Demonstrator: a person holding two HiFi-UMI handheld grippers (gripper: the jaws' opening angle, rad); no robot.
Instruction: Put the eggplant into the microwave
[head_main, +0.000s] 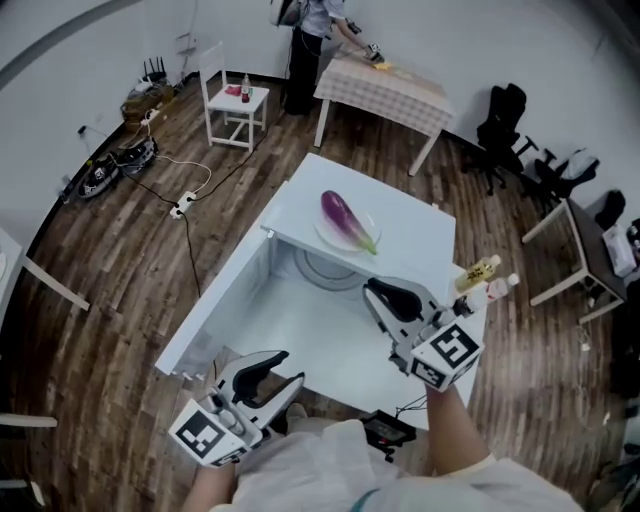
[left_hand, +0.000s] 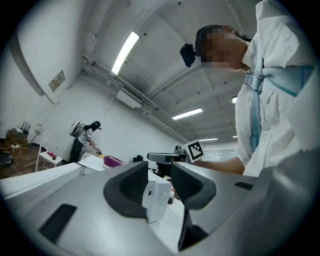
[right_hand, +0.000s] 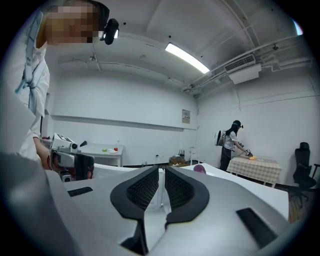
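Eggplant (head_main: 347, 220), purple and glossy, lies on a white plate (head_main: 328, 236) near the far edge of the white top, stem end toward the right. Just below it, the white microwave (head_main: 298, 262) stands open, and a round turntable (head_main: 330, 268) shows inside. The person's right gripper (head_main: 375, 292) hangs in front of that opening, its jaws closed together and gripping nothing. The left gripper (head_main: 287, 366) sits at the near left corner of the white tabletop (head_main: 330, 340). Its jaws stand apart, and its own view shows a small white block (left_hand: 157, 198) low in the gap. Whether the pads touch the block cannot be told. Two bottles (head_main: 486, 277) stand at the tabletop's right edge. Across the wooden floor (head_main: 120, 270), a second person (head_main: 305, 45) bends over a table with a checked cloth (head_main: 385, 92), and a white chair (head_main: 235, 100) stands to its left.
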